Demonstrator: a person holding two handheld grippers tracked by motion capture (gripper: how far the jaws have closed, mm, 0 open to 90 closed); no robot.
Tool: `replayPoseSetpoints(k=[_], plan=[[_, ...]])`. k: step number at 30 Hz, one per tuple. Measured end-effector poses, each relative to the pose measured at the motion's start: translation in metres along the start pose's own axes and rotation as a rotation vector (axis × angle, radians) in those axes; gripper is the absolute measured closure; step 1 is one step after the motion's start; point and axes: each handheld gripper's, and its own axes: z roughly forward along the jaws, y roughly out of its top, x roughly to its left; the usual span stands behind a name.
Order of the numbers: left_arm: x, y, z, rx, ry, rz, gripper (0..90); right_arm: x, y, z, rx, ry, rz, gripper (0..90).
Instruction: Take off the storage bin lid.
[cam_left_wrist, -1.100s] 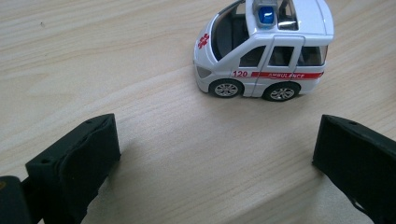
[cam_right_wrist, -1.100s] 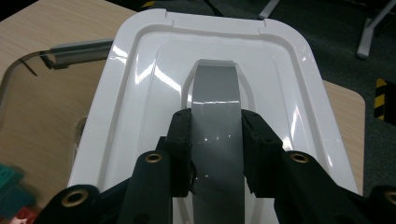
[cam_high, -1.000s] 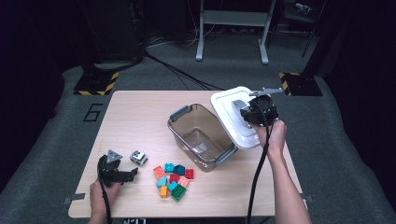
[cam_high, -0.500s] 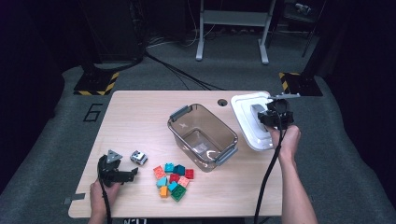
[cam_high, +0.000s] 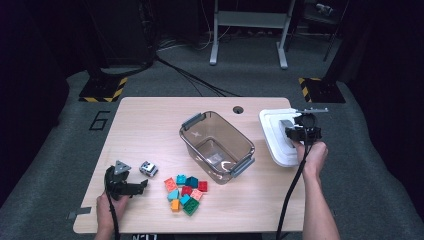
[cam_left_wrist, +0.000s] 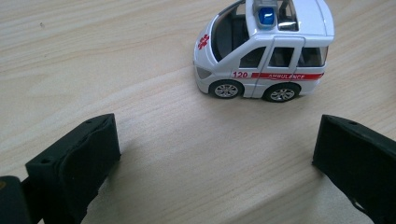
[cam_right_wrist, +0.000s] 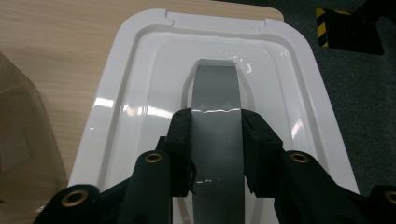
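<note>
The worktop (cam_high: 150, 120) is pale wood with a small round hole near its far edge, standing on grey carpet in a dark room; a white 6 is marked on the floor at the left, 2 black-and-yellow striped pads lie beyond the far corners, and cables run toward a metal stand (cam_high: 248, 30) at the back. A clear smoky bin (cam_high: 216, 145) sits open mid-worktop. At the right edge the white lid (cam_high: 272, 135) lies flat, partly overhanging, and the right gripper (cam_right_wrist: 217, 140) has its fingers closed on the lid's grey handle (cam_right_wrist: 216, 98). At the near left the left gripper (cam_high: 125, 185) rests low with its fingers spread wide around nothing, a toy ambulance (cam_left_wrist: 264, 49) standing just ahead of them. A cluster of coloured blocks (cam_high: 184, 192) lies near the front edge, beside the bin.
</note>
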Motion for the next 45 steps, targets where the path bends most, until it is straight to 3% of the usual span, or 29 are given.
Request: replayPoseSetpoints(k=[4,11,22,28,33,37,41,45], plan=[[-0.001,0.000,0.000,-0.005,-0.002,-0.013,0.4,-0.004,-0.008,0.007,0.014,-0.011,0.017,67.1],[0.000,0.000,0.000,0.005,-0.004,0.000,0.4,-0.003,-0.020,0.019,0.041,-0.024,0.037,67.1],[0.000,0.000,0.000,0.005,-0.005,0.003,0.4,0.011,-0.050,0.053,0.100,-0.065,0.074,67.0],[0.001,0.000,0.000,0.006,-0.002,0.010,0.4,0.014,-0.064,0.068,0.099,-0.057,0.106,67.0],[0.001,0.000,0.000,0.006,-0.003,0.011,0.4,0.019,-0.072,0.077,0.123,-0.067,0.086,66.9],[0.001,0.000,0.000,0.006,-0.002,0.011,0.4,0.018,-0.074,0.078,0.123,-0.058,0.100,66.2],[0.001,0.000,0.000,0.007,-0.002,0.010,0.4,0.020,-0.072,0.070,0.111,-0.061,0.099,44.0],[0.001,0.000,0.000,0.007,-0.004,0.011,0.4,0.022,-0.073,0.057,0.087,-0.019,0.095,23.3]])
